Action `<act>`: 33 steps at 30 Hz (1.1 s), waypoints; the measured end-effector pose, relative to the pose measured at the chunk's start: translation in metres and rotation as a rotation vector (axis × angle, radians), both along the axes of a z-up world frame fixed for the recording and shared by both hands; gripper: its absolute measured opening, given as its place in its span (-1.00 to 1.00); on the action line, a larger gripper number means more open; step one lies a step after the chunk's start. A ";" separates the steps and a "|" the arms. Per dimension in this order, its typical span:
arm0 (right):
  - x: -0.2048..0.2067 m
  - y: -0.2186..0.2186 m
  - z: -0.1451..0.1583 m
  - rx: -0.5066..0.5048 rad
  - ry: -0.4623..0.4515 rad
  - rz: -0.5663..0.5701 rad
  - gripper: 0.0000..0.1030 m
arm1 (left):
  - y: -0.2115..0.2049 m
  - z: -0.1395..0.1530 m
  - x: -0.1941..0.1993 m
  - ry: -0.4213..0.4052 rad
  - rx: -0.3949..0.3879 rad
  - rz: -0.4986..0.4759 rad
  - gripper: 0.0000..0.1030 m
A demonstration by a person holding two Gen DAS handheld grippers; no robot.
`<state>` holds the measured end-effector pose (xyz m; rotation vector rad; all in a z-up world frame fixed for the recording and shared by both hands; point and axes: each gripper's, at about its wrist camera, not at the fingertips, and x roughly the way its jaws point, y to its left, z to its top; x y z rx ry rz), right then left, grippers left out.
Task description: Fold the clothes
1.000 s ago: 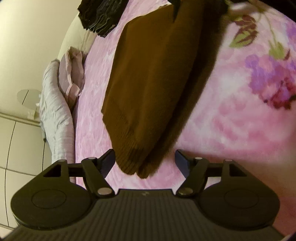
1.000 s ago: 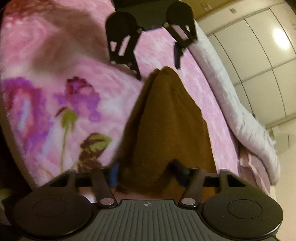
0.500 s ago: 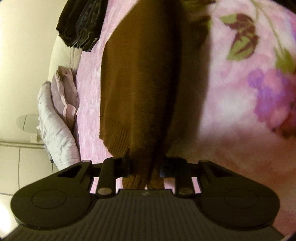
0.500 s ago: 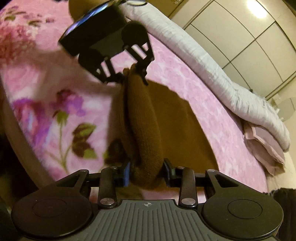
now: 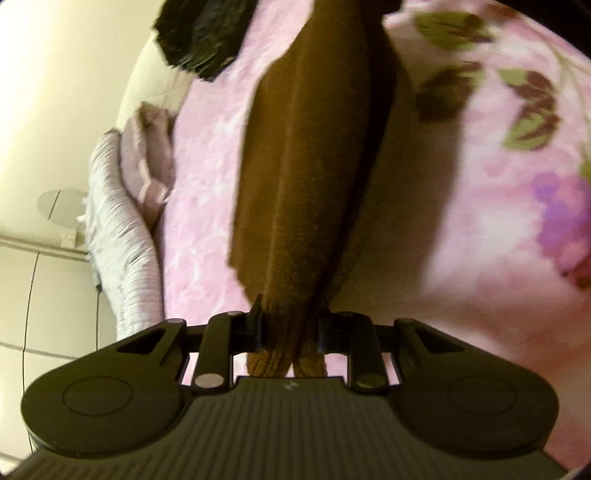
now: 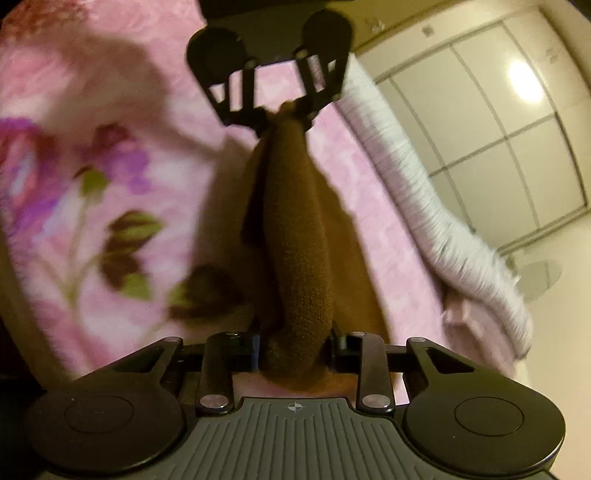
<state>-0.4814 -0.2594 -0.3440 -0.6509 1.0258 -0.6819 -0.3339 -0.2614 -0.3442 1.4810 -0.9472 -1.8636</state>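
A pink floral blanket [image 5: 480, 206] is covering the bed and filling most of both views, with purple flowers and green leaves printed on it. A pale grey folded quilt [image 5: 122, 258] is lying along the bed edge at the left of the left wrist view, and a dark garment [image 5: 203, 33] is lying at the upper left. White wardrobe panels [image 6: 498, 129] are occupying the upper right of the right wrist view.

The brown knitted sweater [image 5: 314, 155] is running lengthwise through the centre of both views, stretched between the two tools above the blanket. The left gripper [image 5: 290, 326] is clamping one end of the sweater; its jaws are drawn in close, with knit bunched between them and a short ribbed edge hanging below. The right gripper [image 6: 295, 345] is closed to a narrow gap on the opposite end, gripping a thick roll of fabric. In the right wrist view the left gripper [image 6: 280, 110] is appearing at the top centre, pinching the far end of the sweater [image 6: 299, 240].
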 end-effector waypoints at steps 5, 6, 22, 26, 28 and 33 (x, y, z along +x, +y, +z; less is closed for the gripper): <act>0.022 -0.034 0.046 -0.115 -0.058 0.104 -0.45 | -0.026 0.041 0.021 0.021 -0.095 0.097 -0.59; 0.027 -0.041 0.055 -0.138 -0.070 0.125 -0.46 | -0.031 0.052 0.028 0.027 -0.122 0.131 -0.59; 0.031 0.035 0.009 0.066 0.003 0.511 -0.45 | 0.186 0.003 0.063 -0.040 0.060 0.364 -0.56; 0.012 0.057 -0.004 0.079 0.058 0.479 -0.38 | 0.214 -0.010 0.061 0.029 0.073 0.414 -0.39; 0.002 0.059 -0.001 0.093 0.060 0.432 -0.36 | 0.221 0.000 0.072 0.093 0.105 0.473 -0.39; -0.020 0.044 0.020 0.091 -0.024 0.228 -0.36 | 0.221 0.029 0.111 0.235 0.142 0.637 -0.34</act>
